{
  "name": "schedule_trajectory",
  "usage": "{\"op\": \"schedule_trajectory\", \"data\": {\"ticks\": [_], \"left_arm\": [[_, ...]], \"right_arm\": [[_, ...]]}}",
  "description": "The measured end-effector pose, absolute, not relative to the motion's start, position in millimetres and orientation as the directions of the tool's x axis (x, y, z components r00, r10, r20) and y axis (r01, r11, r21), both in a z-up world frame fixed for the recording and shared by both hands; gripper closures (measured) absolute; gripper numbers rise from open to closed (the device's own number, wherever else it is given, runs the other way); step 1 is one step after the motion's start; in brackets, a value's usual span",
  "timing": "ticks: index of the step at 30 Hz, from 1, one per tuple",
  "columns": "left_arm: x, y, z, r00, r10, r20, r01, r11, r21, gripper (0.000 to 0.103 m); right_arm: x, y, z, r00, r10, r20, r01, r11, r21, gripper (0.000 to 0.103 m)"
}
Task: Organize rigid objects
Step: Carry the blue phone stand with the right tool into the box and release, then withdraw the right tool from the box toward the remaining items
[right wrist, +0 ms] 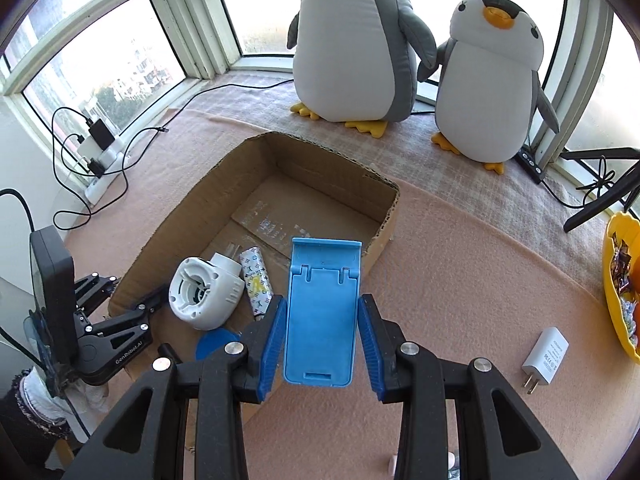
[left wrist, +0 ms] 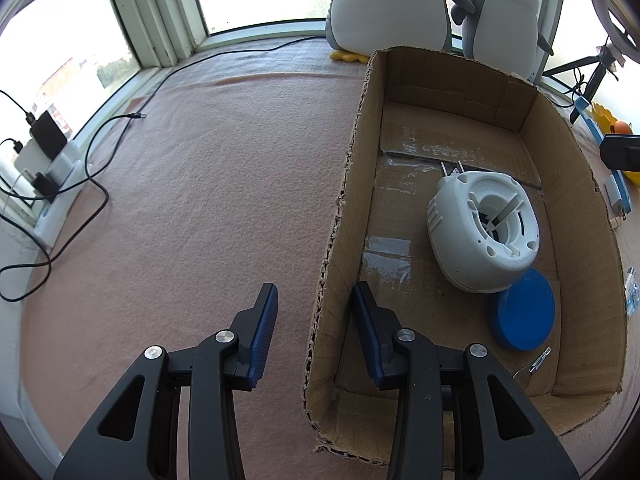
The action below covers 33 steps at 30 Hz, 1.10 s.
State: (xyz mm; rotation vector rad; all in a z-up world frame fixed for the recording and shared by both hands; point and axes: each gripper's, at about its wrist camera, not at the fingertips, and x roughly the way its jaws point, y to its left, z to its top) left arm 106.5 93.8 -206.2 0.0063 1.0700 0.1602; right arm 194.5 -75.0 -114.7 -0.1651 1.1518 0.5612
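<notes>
Above the pink felt mat (right wrist: pixel 460 280): right gripper (right wrist: pixel 322 338) clamped on flat blue plastic phone stand (right wrist: pixel 320 316), carrying step; left gripper (left wrist: pixel 314 330) clamped on wall of open brown cardboard box (left wrist: pixel 576 184), steadying it; next: stand over box, release beside white round plug-in device (left wrist: pixel 484 232)

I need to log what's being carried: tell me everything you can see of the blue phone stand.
The blue phone stand looks like matte light-blue plastic: a flat rounded panel, folded, with hinge notches and a lip at its far end and a slot near its near edge. The right claw clamps its long sides, holding it over the cardboard box's near wall.
</notes>
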Motion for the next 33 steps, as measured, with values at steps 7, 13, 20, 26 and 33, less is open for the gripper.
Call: {"op": "schedule_trajectory", "data": {"ticks": [7,13,20,26,33], "left_arm": [[106,94,-206,0.470,0.133,-0.873,-0.127,0.988,0.082,0.065],[107,94,-206,0.470,0.133,-0.873,-0.128,0.988,0.082,0.065],[107,92,-207,0.470,0.133,-0.873,-0.126,0.989,0.082,0.065],[107,92,-207,0.470,0.134,-0.873,-0.126,0.988,0.083,0.065],[108,91,-207,0.469,0.134,-0.873,-0.126,0.988,0.084,0.065]], "right_arm": [[192,-53,-117,0.287,0.349,-0.892,-0.516,0.841,0.163,0.070],[191,-38,-125,0.281,0.349,-0.894,-0.514,0.841,0.167,0.070],[185,-28,-128,0.284,0.349,-0.893,-0.545,0.825,0.150,0.065],[177,-25,-122,0.327,0.338,-0.882,-0.555,0.825,0.110,0.045],[180,-41,-117,0.339,0.337,-0.878,-0.514,0.848,0.127,0.045]]}}
